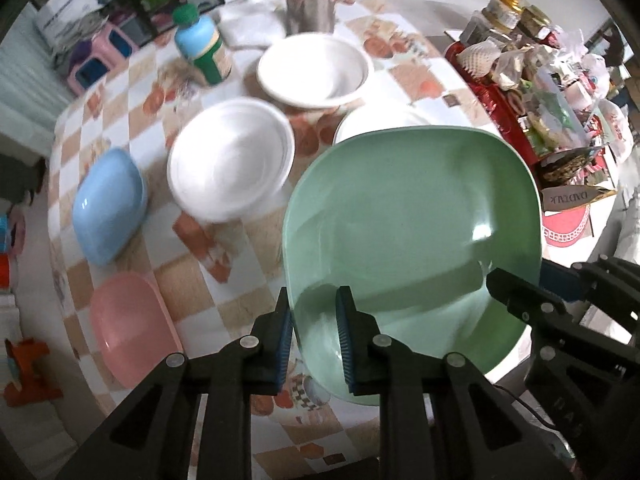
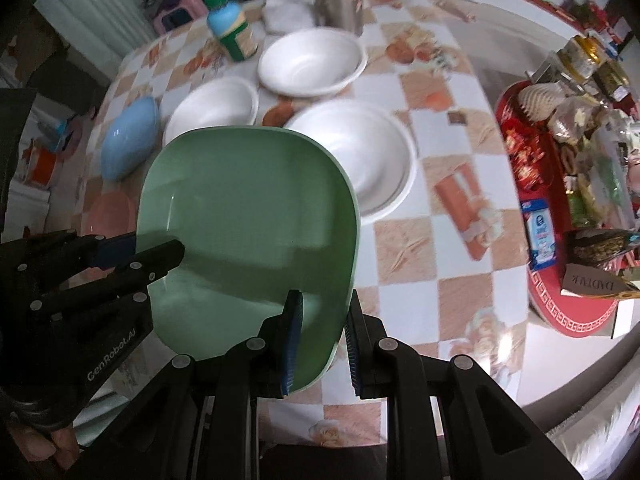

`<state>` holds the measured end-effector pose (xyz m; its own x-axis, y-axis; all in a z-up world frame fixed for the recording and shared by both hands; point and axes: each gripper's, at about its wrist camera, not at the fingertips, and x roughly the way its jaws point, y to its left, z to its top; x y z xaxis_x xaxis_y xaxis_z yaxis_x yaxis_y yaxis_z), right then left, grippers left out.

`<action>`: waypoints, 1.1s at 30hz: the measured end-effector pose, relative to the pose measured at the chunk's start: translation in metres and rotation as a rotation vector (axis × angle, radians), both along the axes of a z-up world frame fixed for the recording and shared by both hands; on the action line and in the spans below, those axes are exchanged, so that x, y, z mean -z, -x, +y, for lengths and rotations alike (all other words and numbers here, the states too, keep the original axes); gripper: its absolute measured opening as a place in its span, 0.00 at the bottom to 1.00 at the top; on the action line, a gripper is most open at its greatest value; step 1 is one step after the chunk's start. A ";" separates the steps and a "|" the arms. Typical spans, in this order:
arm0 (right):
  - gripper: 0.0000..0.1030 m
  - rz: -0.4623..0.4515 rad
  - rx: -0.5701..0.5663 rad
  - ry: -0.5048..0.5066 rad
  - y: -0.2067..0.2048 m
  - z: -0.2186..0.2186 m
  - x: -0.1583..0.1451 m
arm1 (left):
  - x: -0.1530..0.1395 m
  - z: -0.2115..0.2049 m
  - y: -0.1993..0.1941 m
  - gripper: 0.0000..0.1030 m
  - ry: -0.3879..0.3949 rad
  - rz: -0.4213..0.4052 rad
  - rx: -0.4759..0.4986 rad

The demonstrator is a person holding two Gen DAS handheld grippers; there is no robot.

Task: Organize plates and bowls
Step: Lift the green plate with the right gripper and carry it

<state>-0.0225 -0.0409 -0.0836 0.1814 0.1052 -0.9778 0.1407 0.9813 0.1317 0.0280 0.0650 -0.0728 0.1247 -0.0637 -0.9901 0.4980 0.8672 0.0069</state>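
Green is the colour of the big square plate (image 1: 412, 240) that both claws are holding up over the table (image 1: 240, 276), which has a checked cloth with orange and white squares. The left gripper (image 1: 314, 340) pinches the plate's near left edge, with one blue pad under the rim and one blue pad on top of it. The right gripper (image 2: 322, 340) pinches the plate's near right edge the same way, and the rim sits tight between its two blue pads. In the left wrist view, the right gripper shows at the plate's right side. The plate is tilted and is not touching the table. Behind it on the cloth sit three white bowls: a wide one (image 2: 360, 160) just past the plate, a smaller one (image 1: 230, 160) to the left of it, and another one (image 1: 316, 70) farther back. A blue dish (image 1: 108, 206) and a pink dish (image 1: 130, 328) lie upside down on the left side of the table. A bottle with a green cap (image 1: 202, 46) stands near the far bowl. A red tray with snacks (image 2: 560, 184) is on the right.
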 end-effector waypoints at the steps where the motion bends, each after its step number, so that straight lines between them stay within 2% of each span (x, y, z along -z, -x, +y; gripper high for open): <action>1: 0.22 -0.009 0.006 0.001 0.000 -0.004 -0.004 | -0.002 -0.003 -0.001 0.22 0.000 -0.007 0.009; 11: 0.22 -0.061 0.021 0.004 -0.008 -0.011 -0.027 | -0.011 -0.001 -0.012 0.22 0.008 -0.029 0.013; 33: 0.22 -0.042 -0.066 -0.006 -0.011 0.015 -0.023 | -0.010 0.028 -0.007 0.22 -0.017 -0.019 -0.072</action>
<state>-0.0116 -0.0264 -0.0606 0.2144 0.1243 -0.9688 0.0704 0.9873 0.1423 0.0346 0.0934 -0.0633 0.1468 -0.0376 -0.9885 0.4343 0.9003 0.0302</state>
